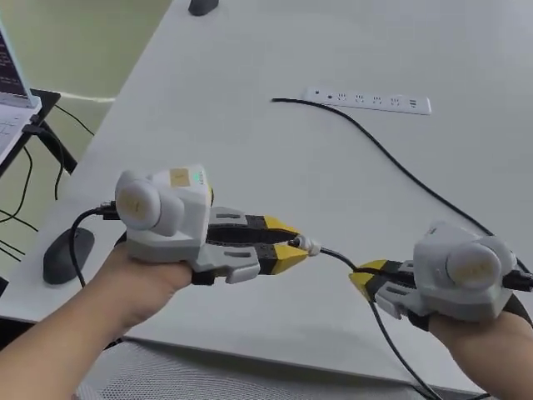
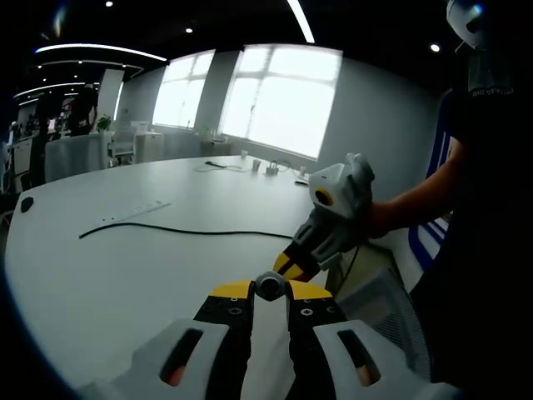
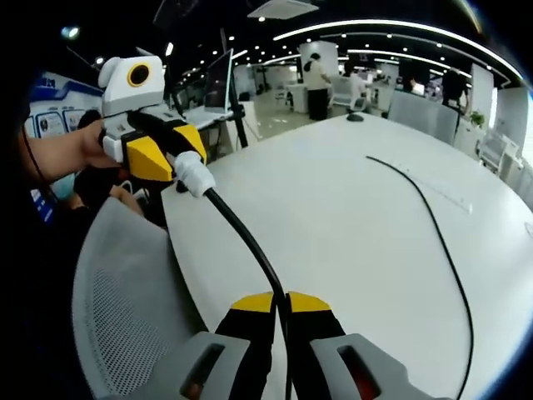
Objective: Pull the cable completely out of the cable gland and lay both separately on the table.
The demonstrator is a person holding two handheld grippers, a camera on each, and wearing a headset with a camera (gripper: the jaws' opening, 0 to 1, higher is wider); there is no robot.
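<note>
A white cable gland (image 1: 310,246) sits between the yellow tips of my left gripper (image 1: 293,240), which is shut on it just above the table's near edge. A black cable (image 1: 337,257) runs out of the gland to my right gripper (image 1: 364,277), shut on the cable a short way along. In the left gripper view the gland (image 2: 271,285) shows between the closed left gripper (image 2: 269,290) jaws, with the right gripper (image 2: 285,265) beyond. The right gripper view has the cable (image 3: 250,246) leading from the right gripper (image 3: 281,302) up to the gland (image 3: 193,175) in the left gripper (image 3: 171,154).
The cable's far length (image 1: 400,167) trails across the white table (image 1: 250,142) toward a power strip (image 1: 371,101). A mouse (image 1: 67,254) lies at the left edge, a laptop (image 1: 10,92) further left. A mesh chair back (image 3: 125,317) stands below the table edge.
</note>
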